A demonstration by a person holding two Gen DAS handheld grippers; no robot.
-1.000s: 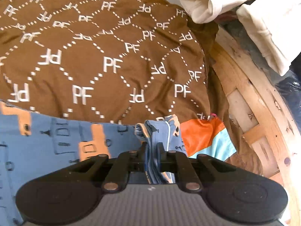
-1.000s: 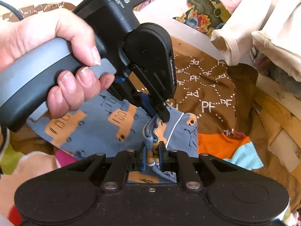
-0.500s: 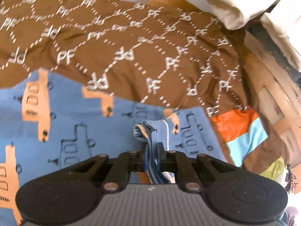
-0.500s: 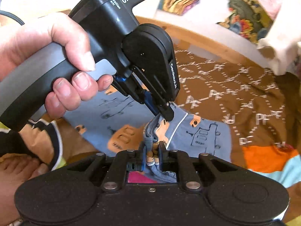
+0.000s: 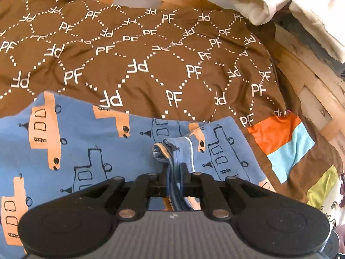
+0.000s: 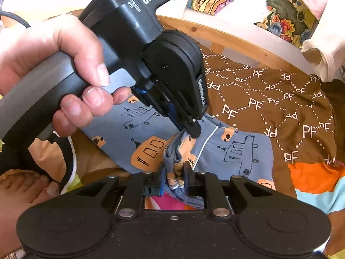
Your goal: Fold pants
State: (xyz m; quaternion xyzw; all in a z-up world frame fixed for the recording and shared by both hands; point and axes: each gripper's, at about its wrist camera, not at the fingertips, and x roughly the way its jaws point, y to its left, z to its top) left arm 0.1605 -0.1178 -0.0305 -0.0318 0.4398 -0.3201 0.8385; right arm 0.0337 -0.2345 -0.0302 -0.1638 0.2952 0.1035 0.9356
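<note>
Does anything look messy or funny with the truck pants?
A bit. The blue pants lie mostly flat on the brown blanket, but their edge is scrunched into a wad between the left claw and the right claw, which is opening.

Bright daylight, sharp centre, fisheye bending at edges, upper corners blown out.

Pants [image 5: 90, 151] on bedspread [image 5: 151, 60], bed frame [image 5: 306, 82] behind
</note>
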